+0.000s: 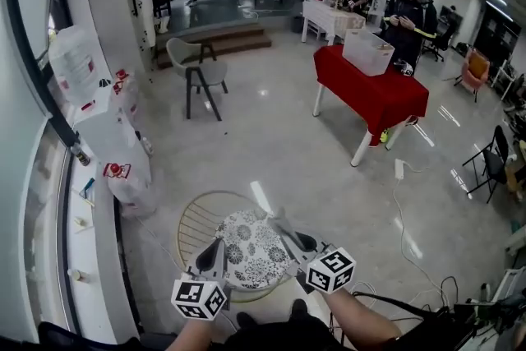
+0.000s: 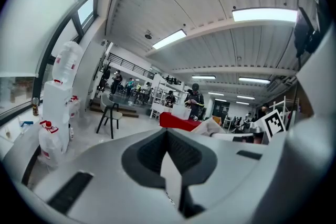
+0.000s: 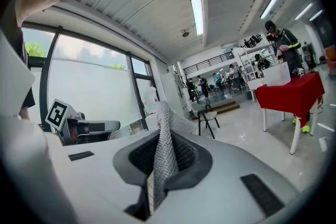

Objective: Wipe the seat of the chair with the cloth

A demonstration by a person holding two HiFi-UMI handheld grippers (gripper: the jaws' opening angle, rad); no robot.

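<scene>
Closest to the lens are the person's two forearms, reaching forward over the near edge of the chair (image 1: 200,219), each with a gripper and its marker cube. The wire-backed chair stands right at the person's feet. That puts its seat (image 1: 246,252), round with a dark floral pattern on white, straight below both tools and within easy reach.

At the right edge of the seat, the right gripper (image 1: 283,228) has its jaws pressed onto the cloth (image 3: 161,150), a pale mesh-knit piece. A fold stands up between the pads and the rest hangs past them. My reading is that it is pinched by one bunched part so that the loose remainder can be dragged flat across the seat.

The left gripper (image 2: 168,136) hangs over the near left edge of the seat. Its jaws meet at the tips and grip nothing. The pale wedge behind the tips looks like what lies underneath, not something held. It seems parked there to stay out of the wiping path, and close enough to steady the chair if it shifts.

Both gripper views look out level across the hall rather than down, so the tools are above the seat and not yet tipped onto it. Whether any cloth touches the seat I cannot tell. Wiping seems about to begin, and the right gripper would need to tilt down first.

Far beyond the chair, a red-covered table (image 1: 374,94) stands well apart.
</scene>
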